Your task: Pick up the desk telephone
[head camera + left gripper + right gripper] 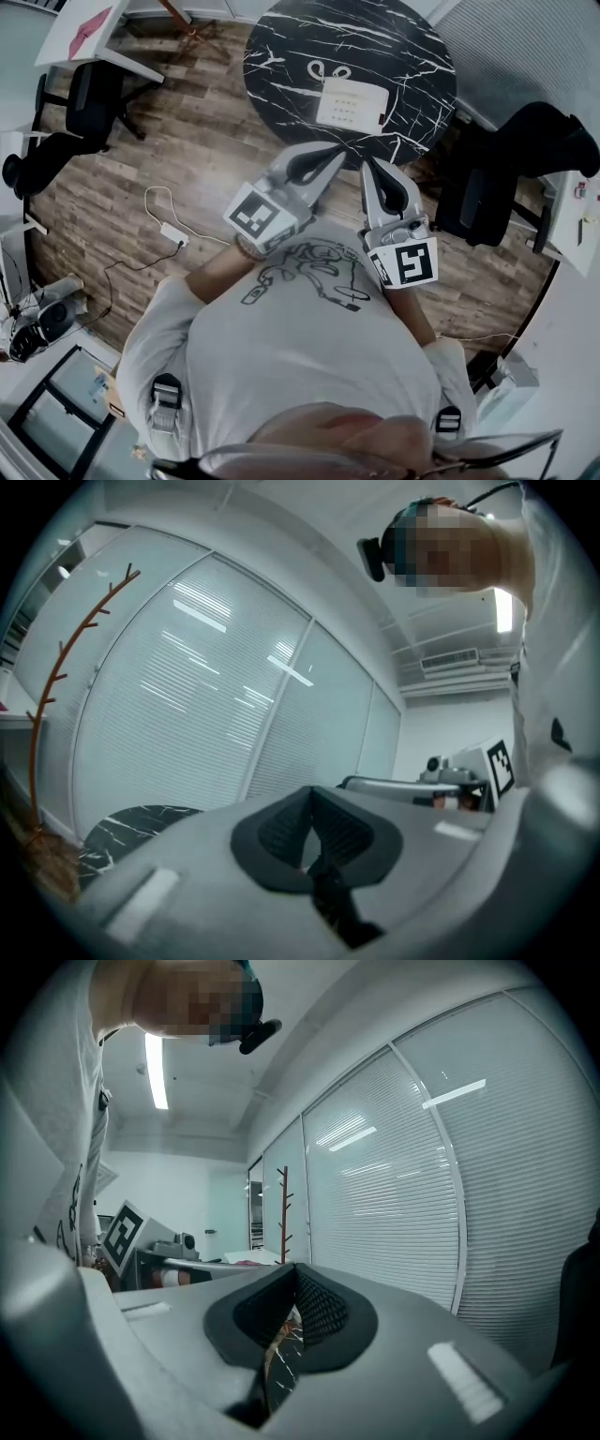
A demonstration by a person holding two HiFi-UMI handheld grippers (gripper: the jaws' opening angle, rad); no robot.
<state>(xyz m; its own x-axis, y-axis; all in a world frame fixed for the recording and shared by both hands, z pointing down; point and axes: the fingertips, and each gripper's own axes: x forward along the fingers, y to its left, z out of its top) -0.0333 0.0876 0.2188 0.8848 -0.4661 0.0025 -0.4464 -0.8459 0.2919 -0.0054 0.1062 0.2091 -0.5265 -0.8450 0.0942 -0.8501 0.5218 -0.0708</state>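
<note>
Squarely on the round black marble table (281, 47) sits the white desk telephone (349, 101). It lies toward the table's near edge, with its coiled cord (328, 70) curling on the tabletop just behind it. Both grippers are held level at the table's near rim, short of the phone and not touching it. The left gripper (330, 159) has its jaws pressed together, pads meeting at the tips, with nothing between them. The right gripper (370, 173), just beside it, is likewise closed and empty. A black office chair (525, 159) stands to the table's right and a second black chair (94, 98) stands well to its left. A white power strip (173, 234) lies on the wood floor (197, 150), left of the table's near side. A reddish coat stand (58, 677) rises beside the table.
</note>
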